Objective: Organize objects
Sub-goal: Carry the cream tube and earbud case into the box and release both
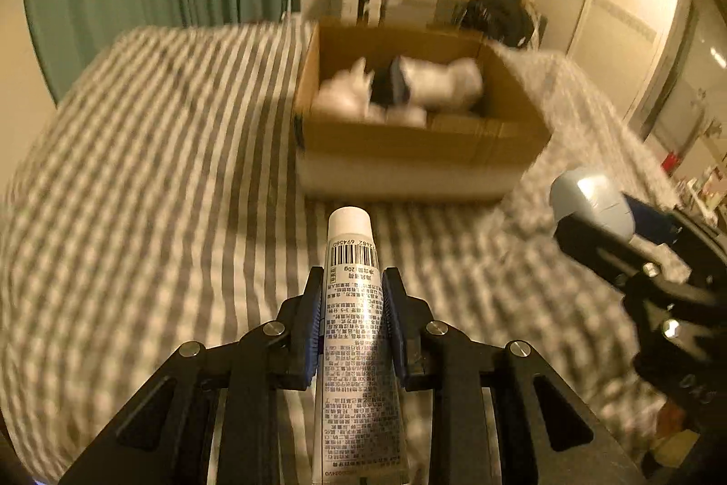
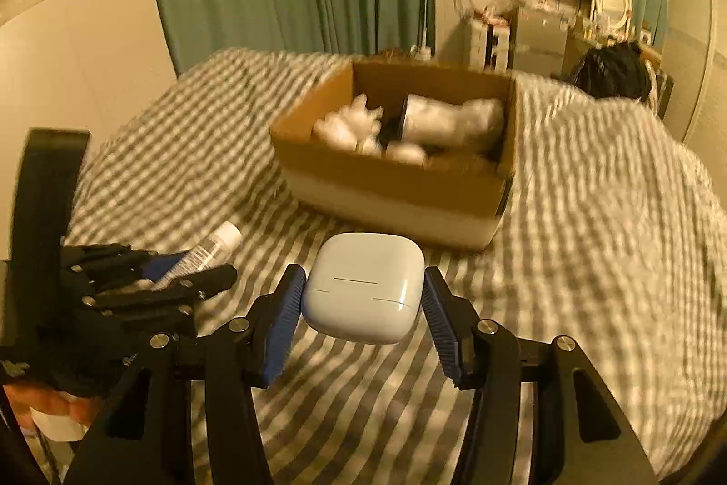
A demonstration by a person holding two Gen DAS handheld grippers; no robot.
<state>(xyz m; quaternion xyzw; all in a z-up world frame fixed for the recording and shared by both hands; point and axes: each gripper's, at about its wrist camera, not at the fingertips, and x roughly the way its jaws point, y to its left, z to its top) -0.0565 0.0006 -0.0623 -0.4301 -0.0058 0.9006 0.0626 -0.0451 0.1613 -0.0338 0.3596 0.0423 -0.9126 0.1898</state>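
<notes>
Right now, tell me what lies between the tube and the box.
Only bare striped bedding lies between the tube and the box; the left wrist view shows it.

A bed covered in a grey-and-white striped sheet (image 2: 590, 239) fills the lower and middle of both views, its cloth rumpled into soft folds at the right. An open cardboard box (image 2: 400, 185) sits directly on it, above centre of the frame, with blurred white items and something dark inside.
</notes>
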